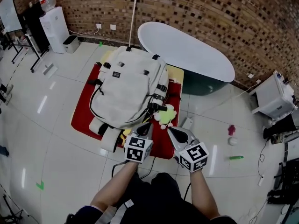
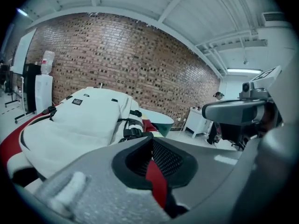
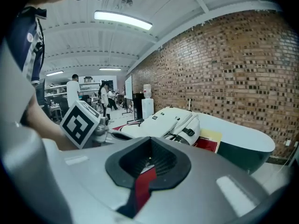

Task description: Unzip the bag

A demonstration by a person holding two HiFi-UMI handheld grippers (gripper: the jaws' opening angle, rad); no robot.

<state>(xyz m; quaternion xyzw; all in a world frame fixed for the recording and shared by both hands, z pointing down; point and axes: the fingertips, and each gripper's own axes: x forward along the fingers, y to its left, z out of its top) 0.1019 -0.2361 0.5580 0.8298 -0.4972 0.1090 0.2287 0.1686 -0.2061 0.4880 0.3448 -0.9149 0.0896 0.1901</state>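
A cream-white backpack [image 1: 126,85] lies flat on a red mat [image 1: 84,118] on the tiled floor, with its black straps and buckles along its right side. It also shows in the left gripper view as the backpack [image 2: 79,120], and in the right gripper view as the backpack [image 3: 163,120]. My left gripper [image 1: 145,127] hovers just short of the bag's near right corner, jaws shut and empty. My right gripper [image 1: 174,132] is beside it over the mat's edge, also shut with nothing in it. From their own cameras, the left gripper [image 2: 150,146] and right gripper [image 3: 149,160] show closed jaws.
A yellow-green plush toy [image 1: 165,115] lies against the bag's near right corner. A white-topped oval tub [image 1: 187,52] stands beyond the mat. A white cabinet [image 1: 273,97] is at the right and a water dispenser [image 1: 55,27] at the far left. Small items [image 1: 232,141] dot the floor at right.
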